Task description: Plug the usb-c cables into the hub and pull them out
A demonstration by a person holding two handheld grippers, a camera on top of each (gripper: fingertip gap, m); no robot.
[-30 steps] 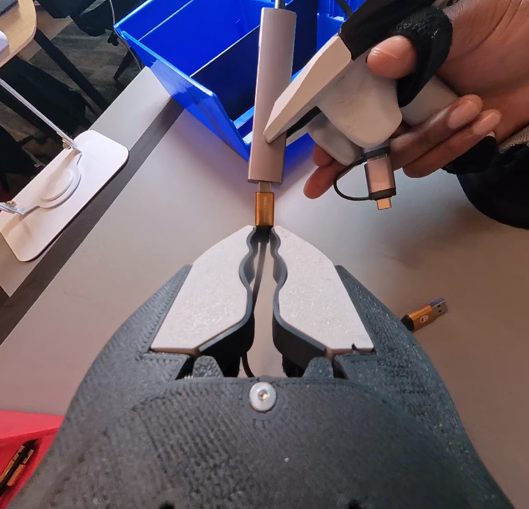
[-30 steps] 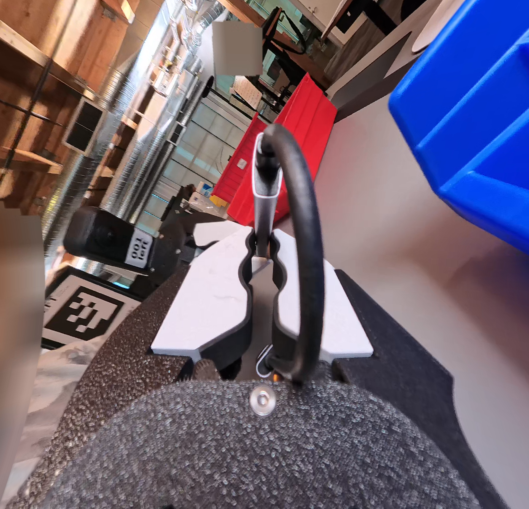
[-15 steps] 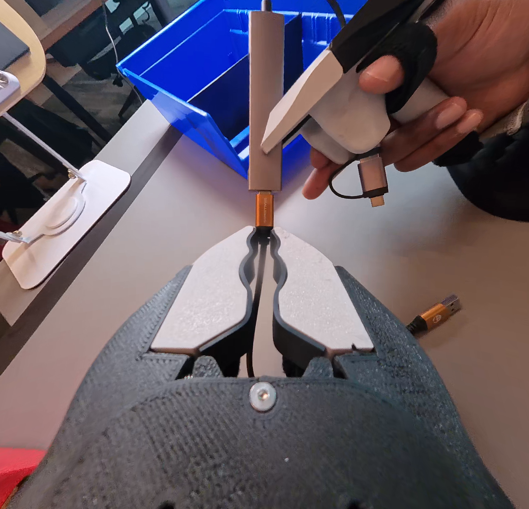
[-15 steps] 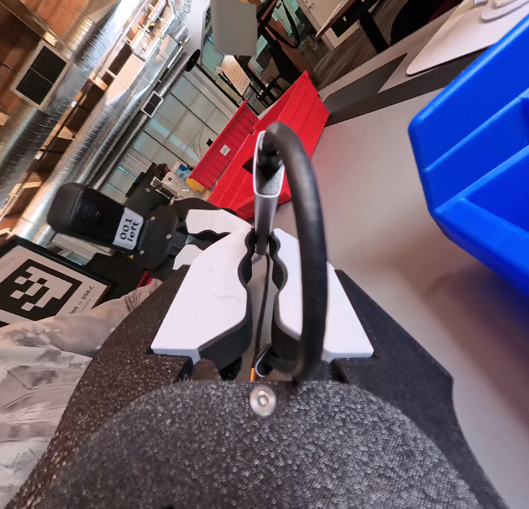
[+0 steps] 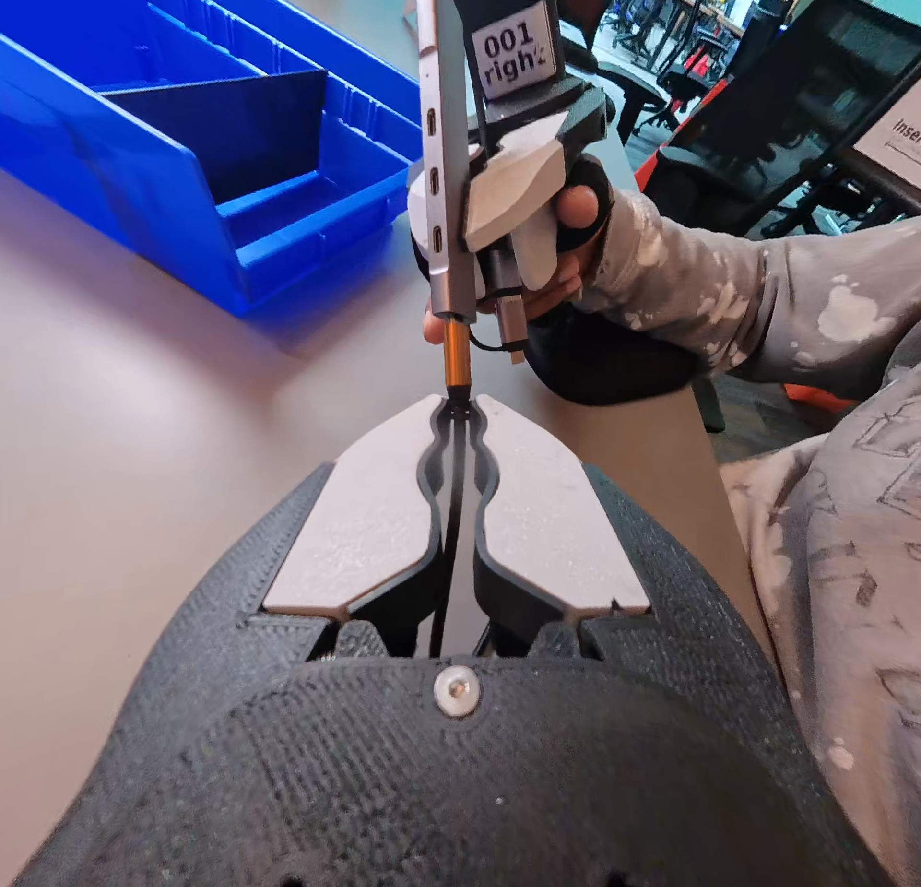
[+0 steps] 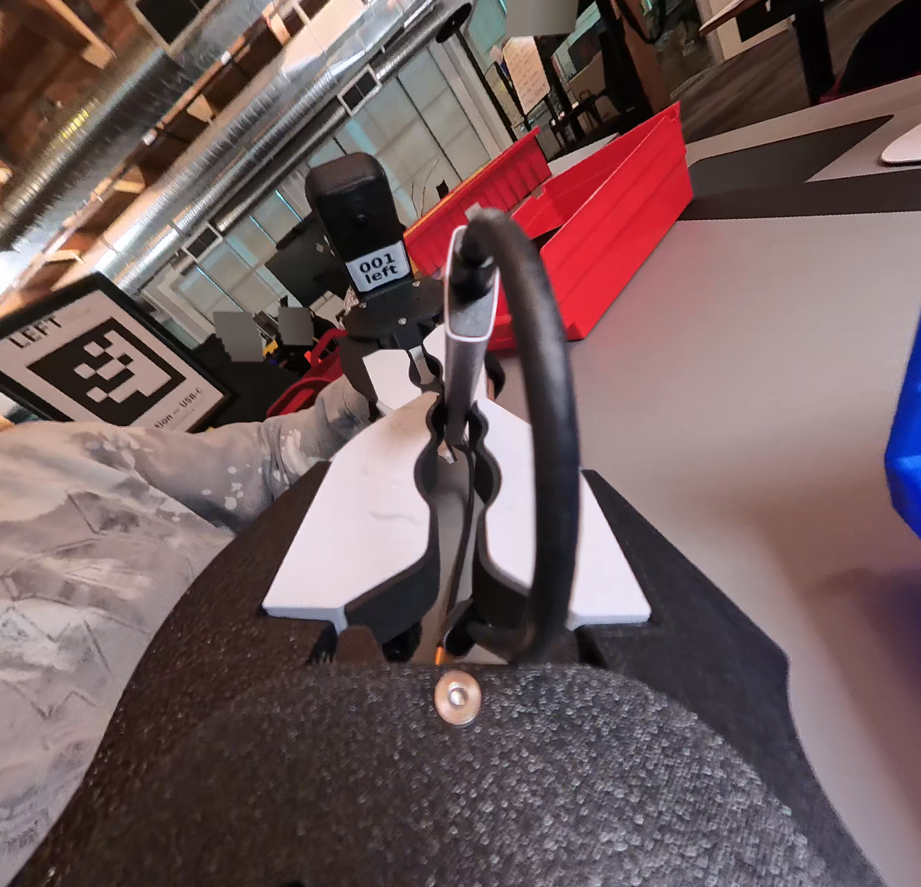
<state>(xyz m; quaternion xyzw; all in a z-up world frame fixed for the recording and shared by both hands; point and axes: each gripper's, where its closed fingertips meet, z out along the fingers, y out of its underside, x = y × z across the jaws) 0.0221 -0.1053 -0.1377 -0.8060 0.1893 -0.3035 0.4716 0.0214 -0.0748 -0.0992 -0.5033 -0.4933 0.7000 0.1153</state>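
In the left wrist view my left gripper [image 5: 458, 405] is shut on the thin black cable just behind its orange USB-C plug [image 5: 456, 352]. The plug sits seated in the lower end of the grey hub [image 5: 438, 130], which stands nearly upright above the table. My right gripper [image 5: 446, 240] is shut on the hub's lower half. Three side ports face the camera. The hub's own grey connector [image 5: 511, 315] dangles beside the plug. In the right wrist view the right gripper [image 6: 456, 409] clamps the hub [image 6: 468, 335], and the hub's thick black cable [image 6: 553, 414] loops back over it.
A blue divided bin [image 5: 174, 175] stands on the grey table [image 5: 149, 414] at the left, close to the hub. Red bins [image 6: 618, 245] stand farther off on the table. A marker board [image 6: 99, 364], office chairs and the person's sleeve [image 5: 747, 290] lie to the right. Spacing between my two grippers at the tips: around 5 cm.
The plug went fully into the hub's end. Both grippers then swung round together with hub and plug joined, so the hub's side ports now face the left camera.
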